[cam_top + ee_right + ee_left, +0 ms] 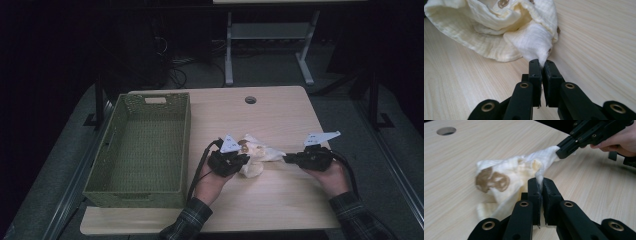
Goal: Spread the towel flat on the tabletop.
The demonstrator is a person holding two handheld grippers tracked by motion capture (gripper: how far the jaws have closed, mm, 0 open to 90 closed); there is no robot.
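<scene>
The cloth (254, 155) lies bunched mid-table (280, 200), right of the empty basket (145, 150). The left gripper (539, 182) pinches one thin edge; the right gripper (541, 63) pinches another corner. Risk: each grip holds little fabric, so pulling apart too hard may slip an edge free or drag the bunch sideways.

You are wearing dark plaid sleeves (187, 222) | you are carrying a black left gripper (235, 159) and black right gripper (289, 159), each showing brass-ringed screws (524, 204), a pale three-cornered plate (229, 144) and a trailing black cable (200, 167).
</scene>
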